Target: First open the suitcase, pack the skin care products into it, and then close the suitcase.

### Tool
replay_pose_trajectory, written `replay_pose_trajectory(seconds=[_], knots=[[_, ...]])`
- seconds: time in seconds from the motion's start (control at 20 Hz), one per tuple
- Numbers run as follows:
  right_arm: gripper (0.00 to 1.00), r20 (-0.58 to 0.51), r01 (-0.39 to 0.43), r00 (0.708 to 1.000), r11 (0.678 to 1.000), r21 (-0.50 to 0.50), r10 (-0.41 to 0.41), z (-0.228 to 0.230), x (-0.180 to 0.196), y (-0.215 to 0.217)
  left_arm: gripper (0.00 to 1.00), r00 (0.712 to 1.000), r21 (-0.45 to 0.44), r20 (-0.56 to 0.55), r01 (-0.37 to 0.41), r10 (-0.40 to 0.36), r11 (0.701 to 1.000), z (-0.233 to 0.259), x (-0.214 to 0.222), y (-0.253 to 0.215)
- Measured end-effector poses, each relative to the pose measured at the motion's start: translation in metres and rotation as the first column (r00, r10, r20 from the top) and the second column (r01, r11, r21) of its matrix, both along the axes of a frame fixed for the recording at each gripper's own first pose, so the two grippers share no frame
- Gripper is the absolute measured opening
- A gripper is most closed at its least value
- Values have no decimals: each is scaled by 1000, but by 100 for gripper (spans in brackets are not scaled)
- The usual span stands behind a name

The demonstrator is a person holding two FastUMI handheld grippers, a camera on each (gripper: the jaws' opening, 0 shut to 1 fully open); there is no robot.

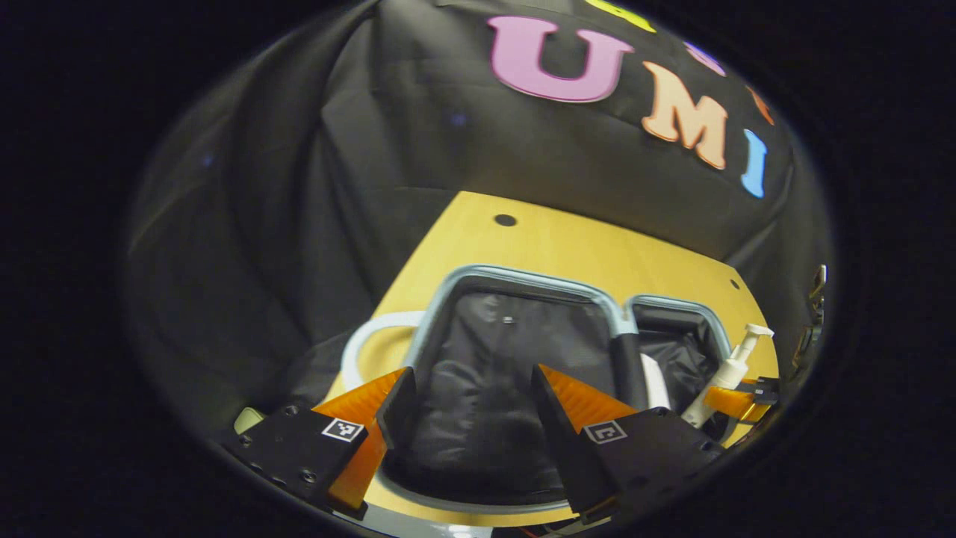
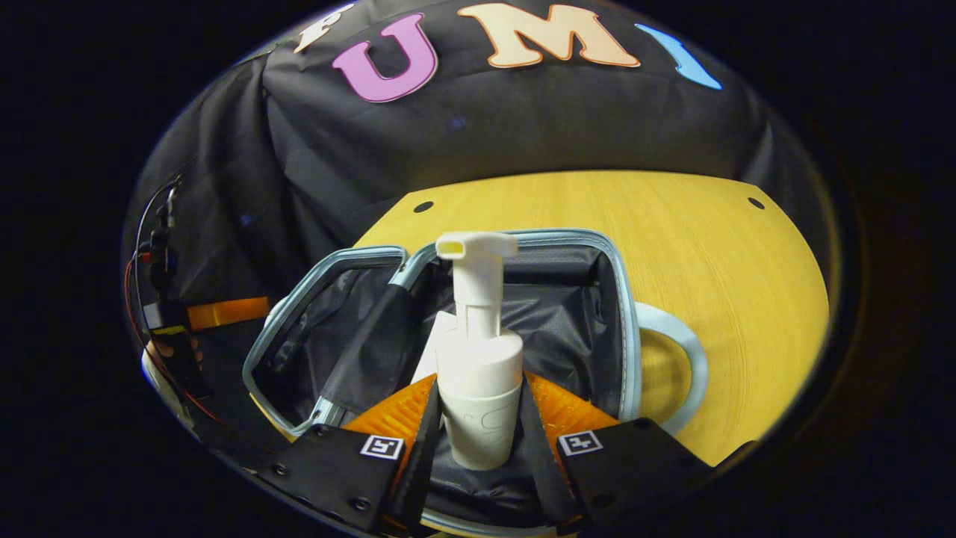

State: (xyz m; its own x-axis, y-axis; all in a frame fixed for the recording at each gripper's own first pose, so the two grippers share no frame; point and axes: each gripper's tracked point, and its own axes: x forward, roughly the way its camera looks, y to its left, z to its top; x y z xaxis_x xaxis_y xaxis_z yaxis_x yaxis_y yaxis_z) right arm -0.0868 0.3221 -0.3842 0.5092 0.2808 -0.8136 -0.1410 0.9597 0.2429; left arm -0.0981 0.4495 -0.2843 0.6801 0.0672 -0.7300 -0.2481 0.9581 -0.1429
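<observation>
Wooden table [image 1: 567, 239] carries the open suitcase [image 1: 523, 284]; in the left gripper view the left gripper [image 1: 470, 403] hangs spread and empty over one half, the pump bottle [image 1: 728, 373] at 3 o'clock. In the right gripper view the right gripper [image 2: 478, 418] clamps that bottle upright, directly above the other half, so it is the nearer hand.

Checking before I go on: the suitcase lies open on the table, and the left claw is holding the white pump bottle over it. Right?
Not quite: the right claw holds the white pump bottle, both fingers pressed on its body, as the right gripper view shows. The left claw is open with nothing between its fingers. The rest stands: the suitcase lies open on the table.
</observation>
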Motion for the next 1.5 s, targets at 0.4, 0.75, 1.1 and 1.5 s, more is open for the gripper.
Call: replay_pose_trajectory(seconds=[0.4, 0.75, 1.1, 1.5], knots=[[82, 41, 72, 997, 997, -37, -71, 13, 15, -15, 90, 992, 21, -45, -117, 118, 993, -40, 17, 74], [93, 108, 108, 989, 993, -51, -101, 43, 22, -31, 90, 976, -33, -175, -134, 126, 990, -101, 19, 92], [93, 140, 128, 983, 990, -54, -120, 59, 23, -45, 10, 981, -169, -170, -125, 96, 978, -99, 28, 69], [93, 170, 83, 982, 997, -7, -81, 71, 24, -50, 0, 999, -116, -3, -51, 51, 992, -9, 33, 56]])
